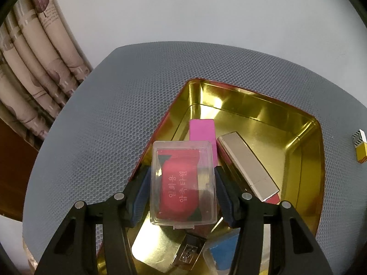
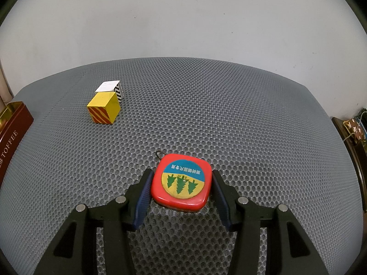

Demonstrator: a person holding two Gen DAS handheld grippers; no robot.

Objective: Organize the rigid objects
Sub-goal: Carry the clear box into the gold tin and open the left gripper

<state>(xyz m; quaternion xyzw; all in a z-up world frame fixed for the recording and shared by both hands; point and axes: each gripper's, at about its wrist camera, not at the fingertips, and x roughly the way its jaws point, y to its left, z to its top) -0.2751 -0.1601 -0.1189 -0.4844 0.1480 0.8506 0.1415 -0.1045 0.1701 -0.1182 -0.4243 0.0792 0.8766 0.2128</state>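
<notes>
1. Clear plastic case [image 1: 183,183]: rectangular, transparent, rounded corners, a small latch tab on its near edge. Inside lies a red packet with pale Korean lettering. Centre of the left wrist view, above the near part of the gold tin [image 1: 309,151].
2. Left gripper [image 1: 183,178]: both blue pads [image 1: 140,197] pressed against the case's long sides, jaws about half apart, case gripped.
3. Gold tin: mirror-bright interior, red outer wall, sitting on the grey mesh mat [image 1: 103,126]. Contents: pink flat block [image 1: 201,129] at frame centre, silver rectangular piece [image 1: 247,167] with a red end right of centre, small metallic item with an embossed emblem [image 1: 188,252] at bottom centre, blue item [image 1: 223,249] beside it, partly hidden.
4. Red tape measure [image 2: 181,182]: rounded square, round label in blue and yellow with 3 green trees, wire hook at its far corner. Lower centre of the right wrist view, lying on the mat.
5. Right gripper [image 2: 181,188]: jaws about half apart, pads flanking the tape measure; contact cannot be told.
6. 2 cubes, upper left of the right wrist view, touching: yellow cube with red stripes [image 2: 104,111]; white cube with black zigzags [image 2: 112,89] behind it.
</notes>
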